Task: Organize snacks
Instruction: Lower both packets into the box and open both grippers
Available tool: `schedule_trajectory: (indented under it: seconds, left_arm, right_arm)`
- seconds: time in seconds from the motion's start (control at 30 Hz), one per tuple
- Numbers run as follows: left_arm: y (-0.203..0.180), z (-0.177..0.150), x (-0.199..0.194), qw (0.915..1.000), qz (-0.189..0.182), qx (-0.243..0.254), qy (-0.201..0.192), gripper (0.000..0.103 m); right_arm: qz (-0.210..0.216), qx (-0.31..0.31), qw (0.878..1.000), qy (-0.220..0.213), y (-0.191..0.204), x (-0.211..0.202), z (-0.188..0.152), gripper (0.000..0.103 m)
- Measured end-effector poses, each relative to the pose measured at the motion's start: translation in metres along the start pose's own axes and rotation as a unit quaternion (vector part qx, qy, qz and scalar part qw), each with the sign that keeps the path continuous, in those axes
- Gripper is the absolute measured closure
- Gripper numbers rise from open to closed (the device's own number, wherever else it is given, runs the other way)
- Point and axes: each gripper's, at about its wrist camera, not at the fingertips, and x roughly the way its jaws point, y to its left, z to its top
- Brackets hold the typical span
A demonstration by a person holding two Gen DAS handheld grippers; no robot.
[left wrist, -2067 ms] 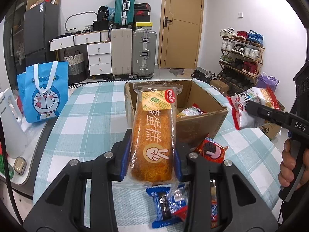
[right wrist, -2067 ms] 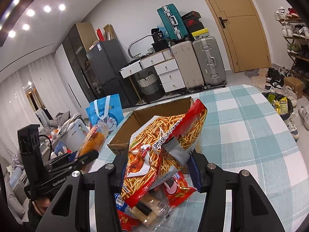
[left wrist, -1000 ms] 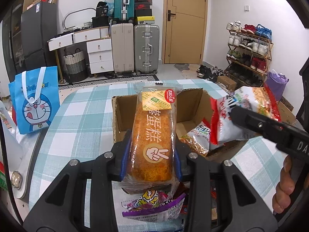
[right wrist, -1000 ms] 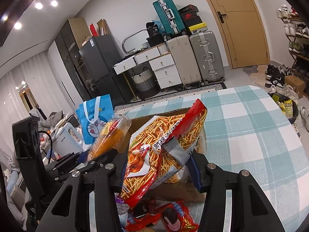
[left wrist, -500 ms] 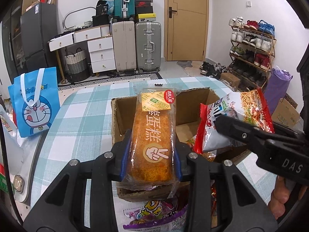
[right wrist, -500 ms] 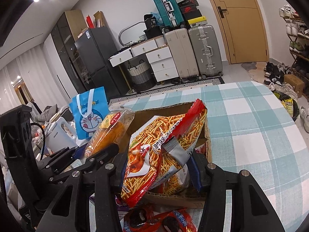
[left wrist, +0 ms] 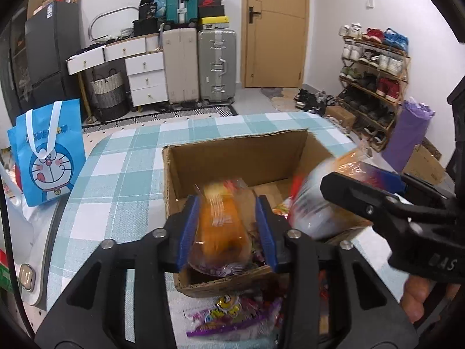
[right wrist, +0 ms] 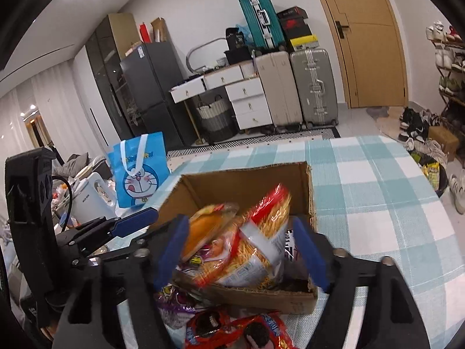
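Note:
An open cardboard box point(left wrist: 232, 145) point(right wrist: 247, 174) stands on the checked tablecloth. My left gripper point(left wrist: 227, 203) hangs over its near left corner, jaws opening. The orange cake pack point(left wrist: 221, 226) is blurred between the pads and slipping down into the box. My right gripper point(right wrist: 239, 224) is over the box's near side, jaws opening wide. The red-and-white bag of potato sticks point(right wrist: 261, 250) lies loose in the box, clear of both pads. The cake pack point(right wrist: 206, 224) leans beside it. The left gripper's fingers point(right wrist: 136, 221) show at the left, the right gripper's fingers point(left wrist: 363, 195) at the right.
A purple snack packet point(left wrist: 226, 317) and red cookie packets point(right wrist: 232, 328) lie on the table in front of the box. A blue cartoon bag point(left wrist: 49, 151) and a white kettle point(right wrist: 90, 195) stand at the left. A hand point(left wrist: 415, 299) grips the right tool. The table's edge curves at the right.
Both grippers came forward over the box. Their jaws then parted: the potato-stick bag dropped into the box and the cake pack slid down out of the left grip.

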Motion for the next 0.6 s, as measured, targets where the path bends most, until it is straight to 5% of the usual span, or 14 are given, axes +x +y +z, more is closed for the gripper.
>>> schedule_trajectory:
  seconds: [0.07,0.13,0.23,0.33,0.6]
  left_arm:
    - [0.0,-0.001,-0.013,1.0,-0.002,0.004,-0.008,0.033]
    - [-0.002,-0.004,-0.031,0.9997,0.002,0.007,-0.023,0.019]
    - [-0.002,-0.01,-0.054,0.9994,-0.009,0.01,-0.033,0.016]
    - [-0.002,-0.019,-0.075,0.9994,-0.019,0.004,-0.029,0.001]
    - [0.008,-0.054,-0.113,0.9995,-0.008,0.0,-0.032,0.001]
  right_arm:
    - [0.006,0.0,1.0,-0.001,0.0,-0.01,0.0,0.018]
    - [0.001,0.002,1.0,0.0,-0.001,-0.018,0.0,0.009]
    - [-0.009,0.009,1.0,-0.005,-0.005,-0.035,-0.005,0.001]
    - [-0.008,0.014,1.0,0.001,-0.01,-0.05,-0.014,0.001]
    - [-0.008,0.002,1.0,0.011,-0.01,-0.078,-0.042,0.001]
